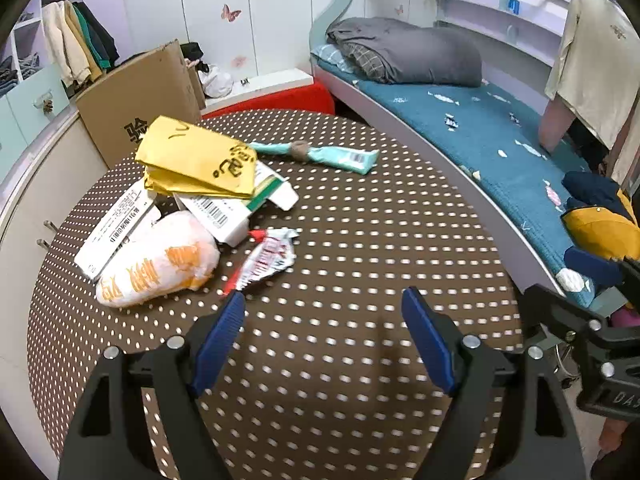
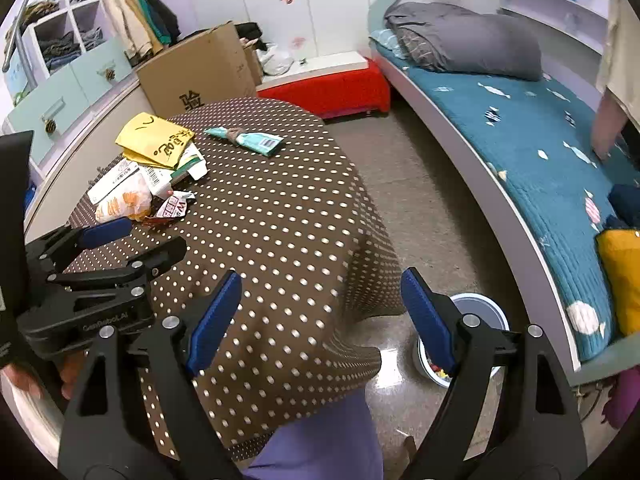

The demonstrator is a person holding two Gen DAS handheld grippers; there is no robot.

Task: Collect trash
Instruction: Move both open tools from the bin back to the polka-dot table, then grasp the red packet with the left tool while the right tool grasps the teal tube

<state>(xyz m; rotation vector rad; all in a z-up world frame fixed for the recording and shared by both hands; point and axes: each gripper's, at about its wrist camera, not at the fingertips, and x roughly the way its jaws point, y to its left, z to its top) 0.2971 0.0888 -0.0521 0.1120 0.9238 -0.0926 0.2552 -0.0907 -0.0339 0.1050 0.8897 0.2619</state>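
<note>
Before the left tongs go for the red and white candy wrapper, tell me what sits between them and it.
Nothing visible does. The left tongs are open over bare dotted tablecloth, and the red and white candy wrapper lies just ahead of the left fingertip. The orange and white bag sits beside the wrapper on its left, not in the path.

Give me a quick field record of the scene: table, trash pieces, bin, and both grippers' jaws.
surface: round table with brown polka-dot cloth
trash pile: yellow paper bag on top of white cartons; orange-printed wrapper beside them
loose pieces: red-and-white crumpled wrapper; teal wrapper lying apart, farther back
bin: white bin on the floor beside the table, some trash inside
left gripper: jaws open, empty, nearest the red-and-white wrapper
right gripper: jaws open, empty, over the table edge
</note>
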